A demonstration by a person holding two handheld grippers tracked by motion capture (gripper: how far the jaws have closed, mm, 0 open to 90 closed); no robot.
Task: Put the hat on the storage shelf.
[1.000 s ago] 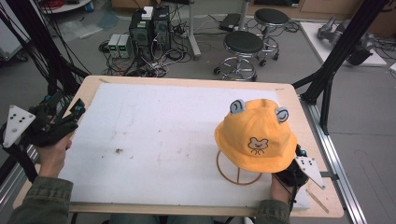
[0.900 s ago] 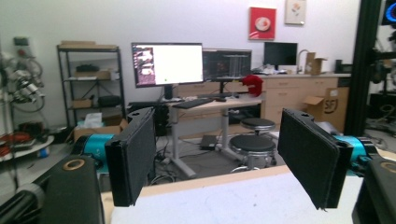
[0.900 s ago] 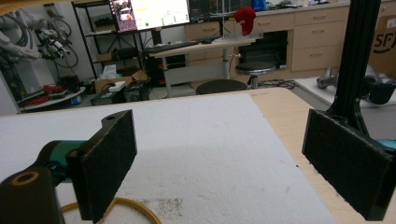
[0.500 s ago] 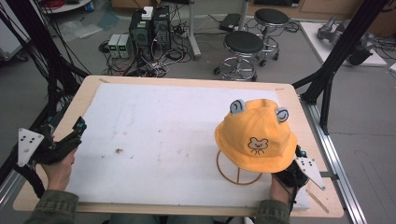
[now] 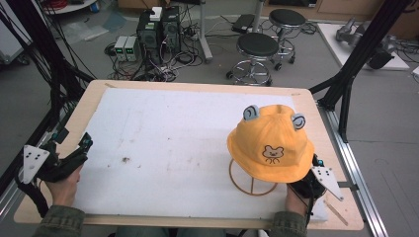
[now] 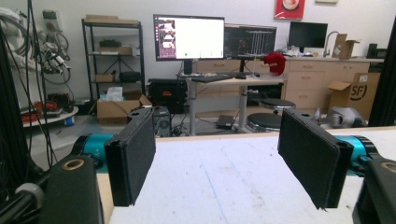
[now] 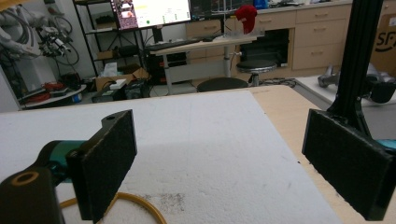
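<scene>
Readable writing: only "SF" on a cardboard box (image 6: 353, 91) at the far right of the left gripper view; screen text on the monitor (image 6: 189, 37) too small to read. On the hat (image 5: 270, 142), a small printed bear face, no lettering. Yellow bucket hat with two grey ears on the crown, set upright on a wire stand (image 5: 252, 177), over the right half of the bench (image 5: 197, 87); bear face turned toward the person's edge, ears toward the far edge, crown up, no clear long axis. Stand's ring base flat on the white sheet (image 5: 168, 128), its yellow curve also at the bottom of the right gripper view. Right tongs (image 5: 314, 160) just beside the hat's near right brim, low by the front edge, jaws wide apart with nothing between. Left tongs (image 5: 85, 144) well apart from the hat, at the left edge of the sheet, jaws likewise wide apart and bare. Sheet white, foam-like, scuffed with small dark specks near its middle, laid over a pale wooden top with rounded corners. Beyond: grey floor, two black stools (image 5: 257, 47), computer towers (image 5: 159, 27) amid tangled cables, black frame struts at both sides, desks, drawers and shelving along the back wall.
</scene>
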